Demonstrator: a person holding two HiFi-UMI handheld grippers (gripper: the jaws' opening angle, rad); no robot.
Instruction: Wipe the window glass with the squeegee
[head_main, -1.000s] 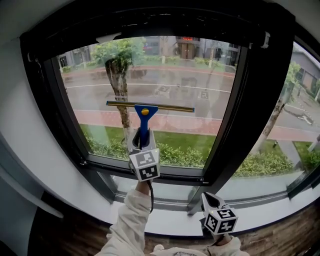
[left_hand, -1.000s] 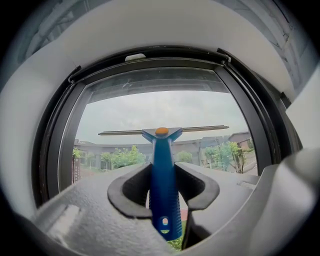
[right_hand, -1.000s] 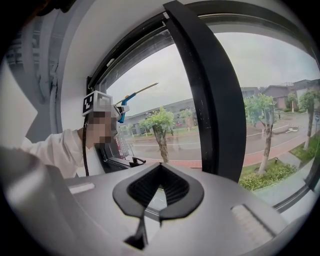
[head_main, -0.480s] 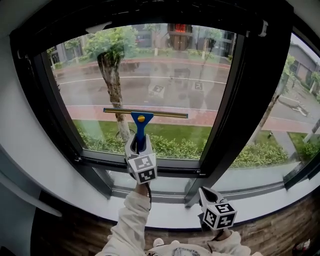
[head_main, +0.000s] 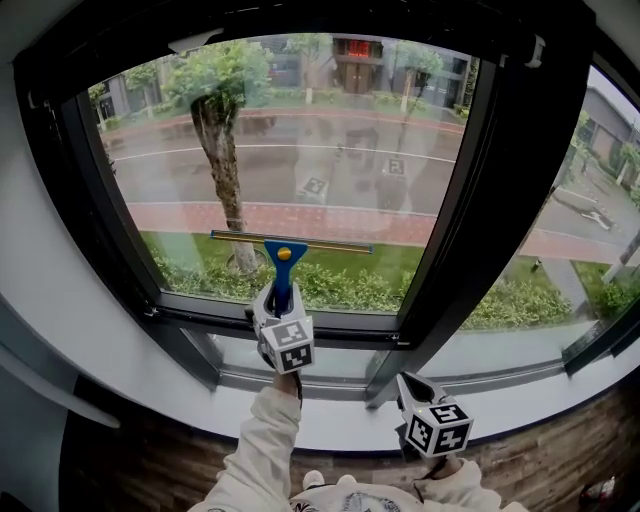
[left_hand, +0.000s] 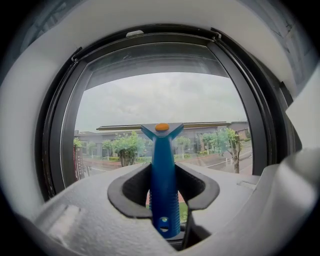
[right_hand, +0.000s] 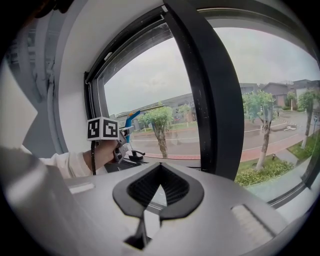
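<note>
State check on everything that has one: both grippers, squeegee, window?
Left gripper: shut on the squeegee's handle, held up at the pane.
Right gripper: shut, empty, low by the sill.
Blue-handled squeegee with an orange button: handle upright, blade level, low on the glass.
Black-framed window: looks closed, no gap showing at the frame.

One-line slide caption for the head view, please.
Left gripper holds a blue squeegee against the lower window glass; right gripper hangs shut and empty below the sill.
</note>
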